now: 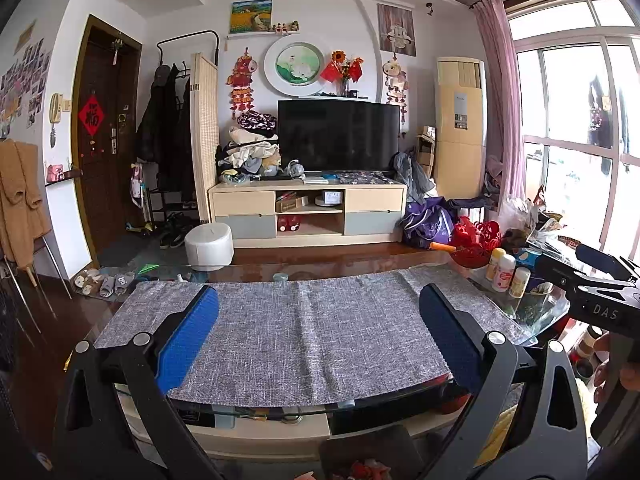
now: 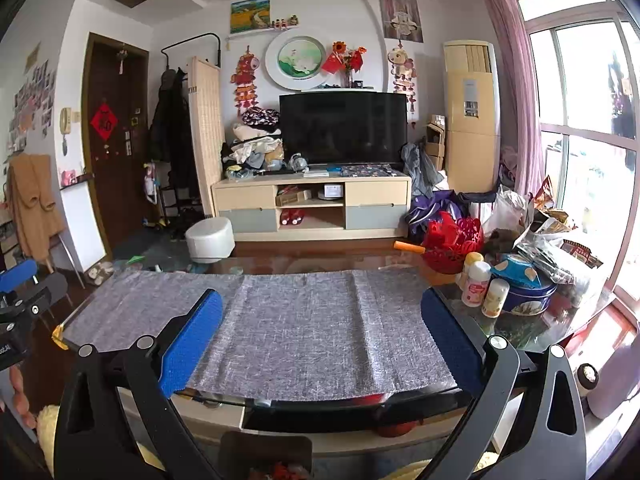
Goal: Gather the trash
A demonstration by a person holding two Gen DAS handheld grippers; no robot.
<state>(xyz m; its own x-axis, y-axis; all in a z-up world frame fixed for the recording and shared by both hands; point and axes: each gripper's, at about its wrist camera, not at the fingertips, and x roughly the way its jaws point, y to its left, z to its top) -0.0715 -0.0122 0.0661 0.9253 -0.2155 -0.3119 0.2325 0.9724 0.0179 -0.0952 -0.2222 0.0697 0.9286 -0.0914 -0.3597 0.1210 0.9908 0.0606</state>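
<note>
My left gripper [image 1: 318, 304] is open and empty, held above the near edge of a glass coffee table covered by a grey cloth [image 1: 280, 328]. My right gripper [image 2: 322, 308] is open and empty too, over the same cloth [image 2: 296, 320]. The right gripper's body shows at the right edge of the left wrist view [image 1: 592, 292]. Crumpled bags and wrappers [image 2: 536, 224] are piled at the table's right end. A dark bin with red scraps [image 1: 368, 460] sits on the floor below the grippers and also shows in the right wrist view [image 2: 268, 460].
Three small bottles [image 2: 480, 284], a blue tin [image 2: 528, 292] and a red basket [image 2: 452, 240] stand on the table's right end. A white stool [image 2: 210, 240], a TV cabinet [image 2: 312, 208] and a door [image 2: 112, 140] lie beyond.
</note>
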